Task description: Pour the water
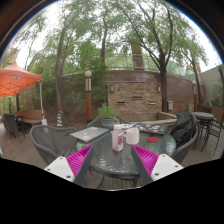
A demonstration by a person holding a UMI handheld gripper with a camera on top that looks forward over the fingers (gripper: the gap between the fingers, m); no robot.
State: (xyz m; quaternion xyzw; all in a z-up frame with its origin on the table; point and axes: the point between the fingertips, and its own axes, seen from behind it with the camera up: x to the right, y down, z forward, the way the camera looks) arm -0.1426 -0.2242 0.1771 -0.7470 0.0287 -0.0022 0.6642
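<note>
Outdoor patio: tall trees (110, 35) over a brick wall (135, 92), orange umbrella (17, 78) off to the side. Round glass table (112, 160) directly ahead, metal mesh chairs (52, 142) around it, black grill (186, 125) past its far edge. Near the middle of the tabletop stand a pink-patterned cup (119, 139) and, just beside it, a white cup (132, 136); can't tell if they touch. Gripper (113, 162) is released, pink pads (79, 160) spread wide, nothing between them; both cups sit just ahead of the fingertips, roughly centred on the gap
</note>
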